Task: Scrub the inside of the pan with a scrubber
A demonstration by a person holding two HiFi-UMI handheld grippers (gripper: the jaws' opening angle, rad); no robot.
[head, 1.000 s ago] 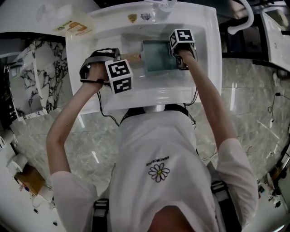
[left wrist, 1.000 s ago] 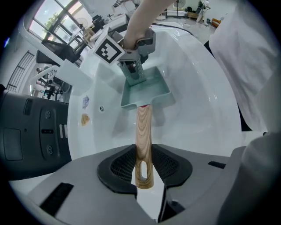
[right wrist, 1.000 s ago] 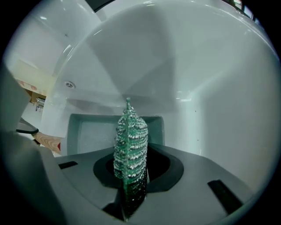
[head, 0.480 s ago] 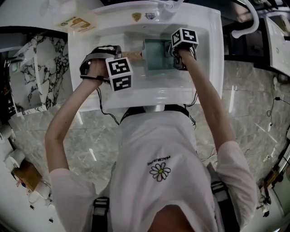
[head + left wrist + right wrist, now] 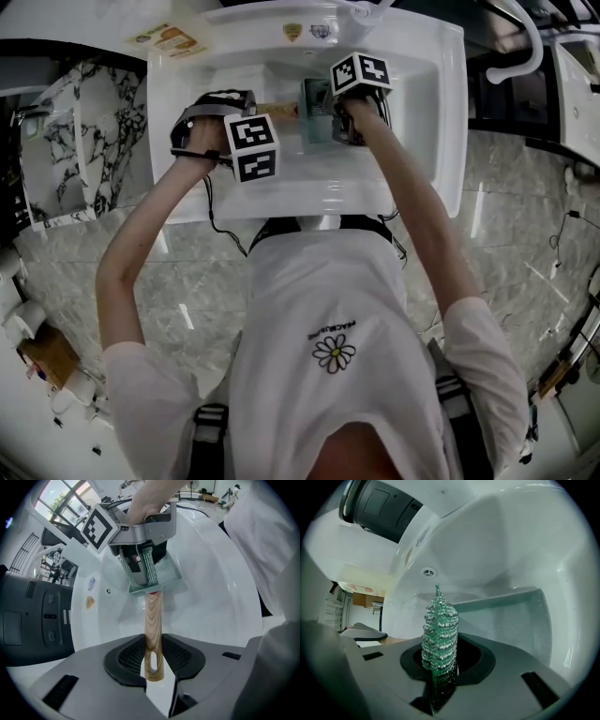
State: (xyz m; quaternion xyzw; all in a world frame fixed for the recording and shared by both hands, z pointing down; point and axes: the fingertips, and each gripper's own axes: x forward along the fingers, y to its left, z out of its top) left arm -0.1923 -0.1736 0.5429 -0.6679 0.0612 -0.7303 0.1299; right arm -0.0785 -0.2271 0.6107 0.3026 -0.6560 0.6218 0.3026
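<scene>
In the head view a square green pan (image 5: pixel 315 105) sits in the white sink (image 5: pixel 422 112). Its wooden handle (image 5: pixel 279 111) points left into my left gripper (image 5: pixel 270 116). The left gripper view shows this gripper (image 5: pixel 153 654) shut on the handle's end (image 5: pixel 152 634), with the pan (image 5: pixel 165 579) beyond. My right gripper (image 5: pixel 343 124) reaches down into the pan and covers much of it. In the right gripper view it (image 5: pixel 440 665) is shut on a sparkly green scrubber (image 5: pixel 439 632), which stands up in front of the pan's speckled inner wall (image 5: pixel 511 616).
A faucet (image 5: pixel 354 9) stands at the sink's far rim, with stickers (image 5: pixel 293 32) beside it. An overflow hole (image 5: pixel 428 572) is in the basin wall. A flat packet (image 5: pixel 173 40) lies on the counter at the left. The person's torso and arms fill the near side.
My right gripper has slid left across the pan toward the handle side, so it now covers more of the pan. The left gripper still holds the handle in about the same place.
</scene>
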